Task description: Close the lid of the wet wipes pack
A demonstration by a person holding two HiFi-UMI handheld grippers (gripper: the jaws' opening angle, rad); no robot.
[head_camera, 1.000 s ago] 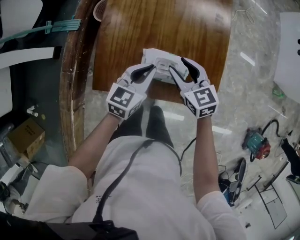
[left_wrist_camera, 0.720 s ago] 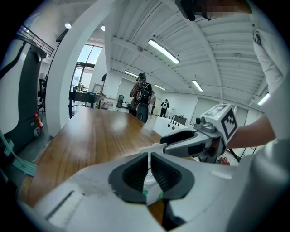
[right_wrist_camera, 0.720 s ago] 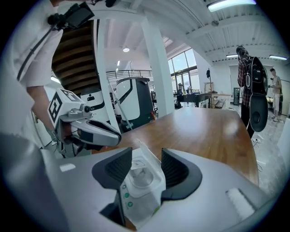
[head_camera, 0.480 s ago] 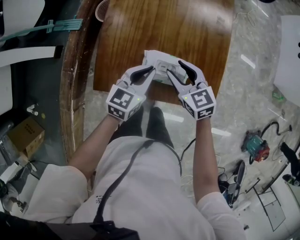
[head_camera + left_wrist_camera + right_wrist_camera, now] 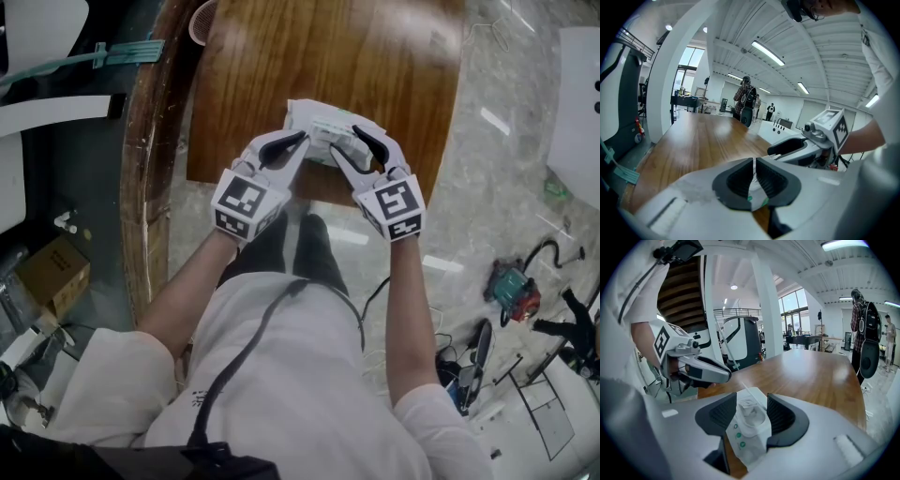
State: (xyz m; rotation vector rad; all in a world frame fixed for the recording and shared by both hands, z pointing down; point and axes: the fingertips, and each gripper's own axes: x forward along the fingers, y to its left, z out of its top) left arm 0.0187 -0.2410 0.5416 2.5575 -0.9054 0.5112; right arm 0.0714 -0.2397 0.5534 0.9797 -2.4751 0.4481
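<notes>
In the head view, both grippers cover the near end of the white soft-film wet wipes pack [image 5: 323,125], and its lid position is hard to make out. The pack lies at the near edge of the brown wooden table [image 5: 281,56]. The left gripper [image 5: 754,161] is clamped on the pack's thin edge. The right gripper [image 5: 752,399] is spread wide and straddles the lid end; pad contact is unclear.

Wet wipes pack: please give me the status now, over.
Left gripper shut on edge of wet wipes pack. Right gripper open, jaws astride the lid. Lid looks raised, not yet closed. Nothing blocking it.
</notes>
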